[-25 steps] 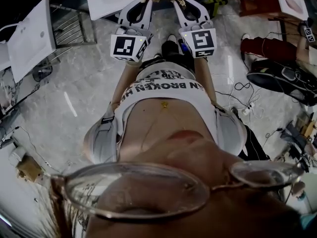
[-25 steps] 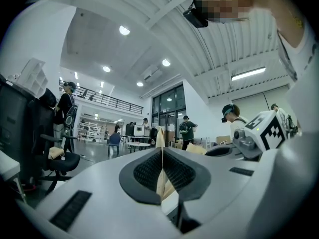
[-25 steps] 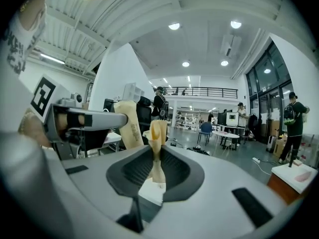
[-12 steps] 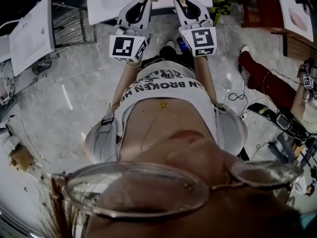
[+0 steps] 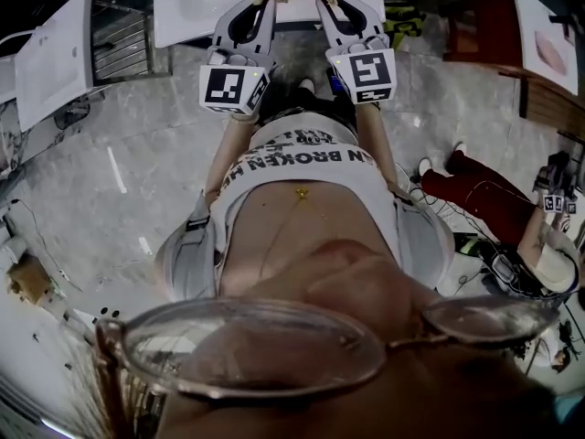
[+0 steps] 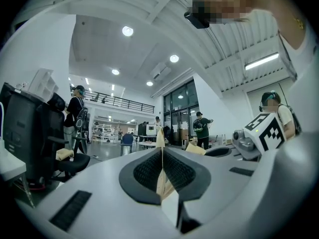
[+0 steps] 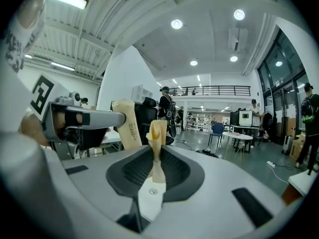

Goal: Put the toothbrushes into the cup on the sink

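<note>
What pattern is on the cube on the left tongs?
Black and white squares on the cube, clearest in the head view.

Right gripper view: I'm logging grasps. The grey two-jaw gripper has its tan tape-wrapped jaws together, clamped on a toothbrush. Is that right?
Not quite. The grey right gripper does have its tan tape-wrapped jaws together, but there is no toothbrush between them: they are closed on nothing. The right gripper view shows this.

The sink (image 5: 183, 7) blocks the way straight ahead; its white top lies open. A rack (image 5: 128, 48) stands left, a red table (image 5: 480, 26) right. A seated person (image 5: 484, 207) takes up the floor (image 5: 137, 199) at right.
</note>
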A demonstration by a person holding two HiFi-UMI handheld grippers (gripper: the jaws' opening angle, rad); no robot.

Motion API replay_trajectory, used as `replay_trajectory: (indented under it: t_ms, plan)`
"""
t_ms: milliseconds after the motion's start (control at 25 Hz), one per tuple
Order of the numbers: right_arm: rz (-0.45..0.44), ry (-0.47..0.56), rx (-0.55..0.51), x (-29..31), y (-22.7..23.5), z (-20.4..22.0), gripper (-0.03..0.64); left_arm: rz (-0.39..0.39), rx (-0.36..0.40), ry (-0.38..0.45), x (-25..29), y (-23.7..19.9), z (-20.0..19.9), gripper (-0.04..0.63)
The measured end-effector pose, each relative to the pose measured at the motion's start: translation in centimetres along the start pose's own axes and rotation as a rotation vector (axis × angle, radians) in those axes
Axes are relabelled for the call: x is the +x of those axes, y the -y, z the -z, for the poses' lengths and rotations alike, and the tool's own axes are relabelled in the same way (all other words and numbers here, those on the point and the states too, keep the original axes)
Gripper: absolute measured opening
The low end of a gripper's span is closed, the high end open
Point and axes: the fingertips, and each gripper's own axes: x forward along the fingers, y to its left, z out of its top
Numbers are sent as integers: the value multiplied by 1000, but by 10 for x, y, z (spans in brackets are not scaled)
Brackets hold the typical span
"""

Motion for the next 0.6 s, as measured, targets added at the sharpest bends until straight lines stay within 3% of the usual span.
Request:
replay_trajectory:
  t_ms: [320,600]
  plan:
    - [68,-13,26,-22,30,11,60,51,9,-12,22,25,1,17]
    - [107,-35,29,4,47,9,60,117,8,-16,56,7,3,17]
